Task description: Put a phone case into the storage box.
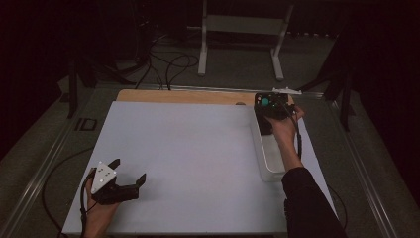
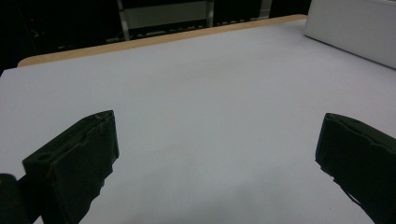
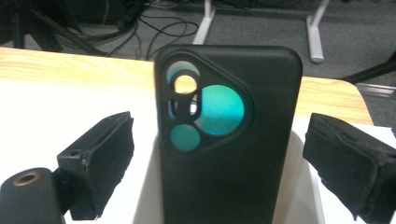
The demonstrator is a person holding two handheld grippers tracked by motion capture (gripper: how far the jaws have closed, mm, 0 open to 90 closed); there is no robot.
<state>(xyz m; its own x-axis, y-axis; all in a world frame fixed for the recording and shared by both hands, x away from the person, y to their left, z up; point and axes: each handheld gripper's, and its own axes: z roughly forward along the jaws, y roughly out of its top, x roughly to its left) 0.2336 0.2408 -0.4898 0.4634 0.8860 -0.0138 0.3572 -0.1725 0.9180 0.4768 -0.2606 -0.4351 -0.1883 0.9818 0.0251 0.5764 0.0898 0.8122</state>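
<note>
A black phone case [image 3: 224,154] with a camera cut-out that shows teal stands upright at the far end of a white tray [image 3: 301,186]. My right gripper [image 3: 217,140] is open, one jaw on each side of the case, and there is a clear gap on the left side. In the high view the case [image 1: 266,102] and the right gripper [image 1: 270,113] are at the table's far right, over the tray [image 1: 271,163]. My left gripper [image 1: 130,169] rests open and empty near the front left corner, with bare white table between its jaws [image 2: 217,140].
A white sheet [image 1: 198,158] covers the table, and a wooden edge [image 1: 188,95] shows along the far side. Beyond it, on the floor, lie cables [image 1: 171,64] and a white stand [image 1: 237,29]. The tray's side wall [image 2: 355,28] appears in the left gripper view.
</note>
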